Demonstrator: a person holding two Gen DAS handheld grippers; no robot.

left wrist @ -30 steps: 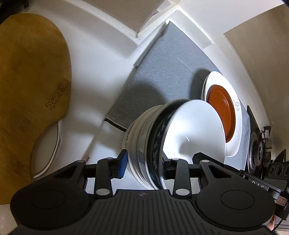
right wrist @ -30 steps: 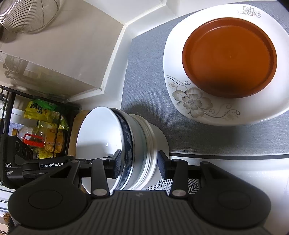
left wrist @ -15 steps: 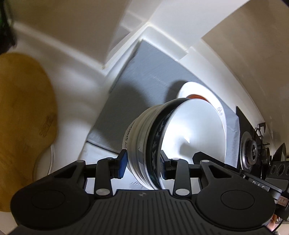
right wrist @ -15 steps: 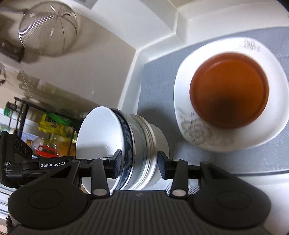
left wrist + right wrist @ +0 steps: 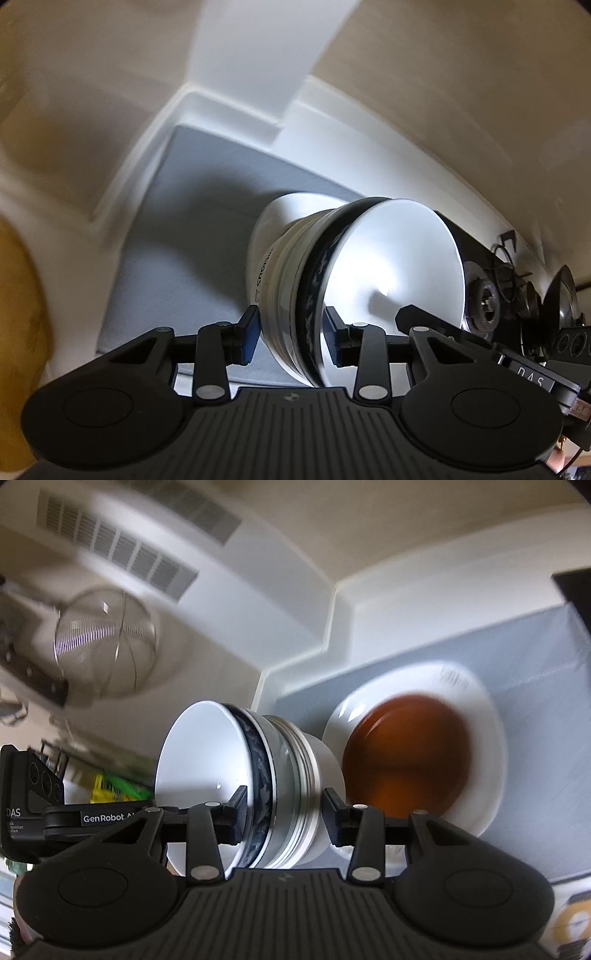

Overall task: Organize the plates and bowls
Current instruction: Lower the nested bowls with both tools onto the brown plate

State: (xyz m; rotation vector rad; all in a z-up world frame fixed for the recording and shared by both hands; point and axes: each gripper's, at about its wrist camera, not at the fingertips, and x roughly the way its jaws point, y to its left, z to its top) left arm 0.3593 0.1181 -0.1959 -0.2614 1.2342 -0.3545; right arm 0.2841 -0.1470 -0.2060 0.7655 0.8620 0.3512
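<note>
I hold the stack of bowls [image 5: 332, 291] between my two tools, tipped on its side, its axis running across from one tool to the other. My left tool [image 5: 290, 341] pinches it from one edge, my right tool [image 5: 282, 812] from the opposite edge; each has one finger inside the top bowl and one against the outer wall. The stack hangs above the grey mat [image 5: 184, 236], just beside the white plate [image 5: 484, 775] carrying the brown dish [image 5: 410, 753]. My right tool is nearer that plate. The bottom bowl reads "Snoo…", partly hidden; the tools read "GenRobot.AI" and "DAS".
</note>
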